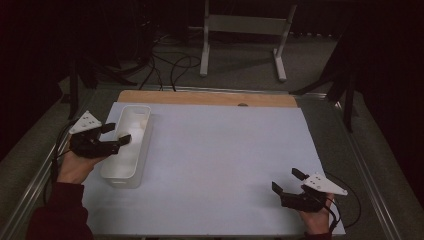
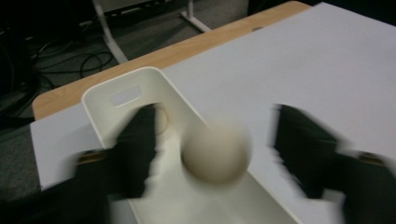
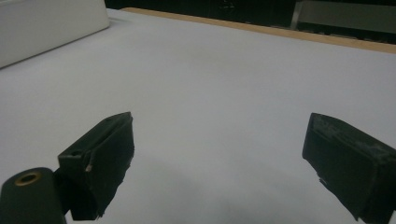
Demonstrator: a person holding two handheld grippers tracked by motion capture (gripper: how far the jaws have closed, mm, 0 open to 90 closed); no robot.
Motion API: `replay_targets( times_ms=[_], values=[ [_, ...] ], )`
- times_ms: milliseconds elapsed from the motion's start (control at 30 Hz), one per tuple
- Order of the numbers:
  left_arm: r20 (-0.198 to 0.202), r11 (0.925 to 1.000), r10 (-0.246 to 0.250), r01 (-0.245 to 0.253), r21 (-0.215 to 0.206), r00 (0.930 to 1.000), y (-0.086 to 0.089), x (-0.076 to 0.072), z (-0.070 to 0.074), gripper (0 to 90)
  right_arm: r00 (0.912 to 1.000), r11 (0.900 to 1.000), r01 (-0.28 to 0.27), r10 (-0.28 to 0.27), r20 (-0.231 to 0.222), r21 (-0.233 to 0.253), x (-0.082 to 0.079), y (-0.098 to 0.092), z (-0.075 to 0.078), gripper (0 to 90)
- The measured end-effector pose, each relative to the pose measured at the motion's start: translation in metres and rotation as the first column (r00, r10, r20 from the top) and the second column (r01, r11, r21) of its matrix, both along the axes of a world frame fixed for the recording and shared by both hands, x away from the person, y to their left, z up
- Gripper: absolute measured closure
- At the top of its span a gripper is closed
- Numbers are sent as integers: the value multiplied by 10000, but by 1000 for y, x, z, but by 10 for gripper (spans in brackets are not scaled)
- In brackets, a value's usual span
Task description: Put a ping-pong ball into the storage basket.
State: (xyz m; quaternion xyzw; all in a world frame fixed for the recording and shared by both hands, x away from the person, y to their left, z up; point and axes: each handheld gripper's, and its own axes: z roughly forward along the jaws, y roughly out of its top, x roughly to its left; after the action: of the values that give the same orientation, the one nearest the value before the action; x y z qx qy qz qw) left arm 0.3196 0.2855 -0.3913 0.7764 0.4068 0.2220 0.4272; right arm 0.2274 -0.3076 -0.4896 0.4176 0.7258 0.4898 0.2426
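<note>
Bin [image 1: 131,150]: smooth white plastic, slight sheen. Ball [image 2: 215,149]: matt cream finish, blurred. Surface [image 1: 220,165]: matt pale sheet over a light wood board, exposed at the far edge. Gripper jaws: matt black plastic, scuffed pad faces.

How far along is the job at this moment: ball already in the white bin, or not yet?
Nearly done. The left hand-held gripper is over the white bin, jaws wide apart, and the pale ball is blurred between them above the bin's inside, apparently just let go. Whether it has landed is unclear. A second round shape behind the left jaw may be another ball. The right hand-held gripper rests open on the white table sheet.
</note>
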Motion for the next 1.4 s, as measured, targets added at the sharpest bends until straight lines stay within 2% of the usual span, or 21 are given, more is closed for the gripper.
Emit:
replay_targets(
  times_ms=[33, 167, 200, 300, 833, 1200, 1400],
  values=[
    [0, 10000, 0, 0, 0, 10000, 0, 0, 0, 147, 10000, 10000, 0, 0, 0, 0, 0, 0, 0, 90],
    [-98, 9999, -49, 48, -136, 9999, 0, 1, -1, 91, 10000, 10000, -8, 8, 1, -2, 0, 0, 0, 90],
    [-102, 9997, -130, 128, -229, 9999, -1, 1, -1, 53, 10000, 10000, 3, -3, 0, -2, 0, 0, 0, 90],
    [-76, 9994, -244, 242, -251, 9997, -2, 1, -1, 31, 10000, 10000, 1, -1, 3, -1, 0, 0, 0, 90],
    [373, 9980, -564, 573, -262, 9977, -12, -10, 0, 13, 10000, 10000, 6, -6, 14, -9, 0, 0, 0, 90],
    [623, 9966, -600, 633, -523, 9963, -24, -24, -14, 11, 10000, 10000, -15, 15, 23, 3, 0, 0, 0, 90],
    [731, 9959, -709, 747, -508, 9948, -32, -33, -22, 11, 10000, 10000, -18, 18, 35, 7, 0, 0, 0, 90]
  ],
)
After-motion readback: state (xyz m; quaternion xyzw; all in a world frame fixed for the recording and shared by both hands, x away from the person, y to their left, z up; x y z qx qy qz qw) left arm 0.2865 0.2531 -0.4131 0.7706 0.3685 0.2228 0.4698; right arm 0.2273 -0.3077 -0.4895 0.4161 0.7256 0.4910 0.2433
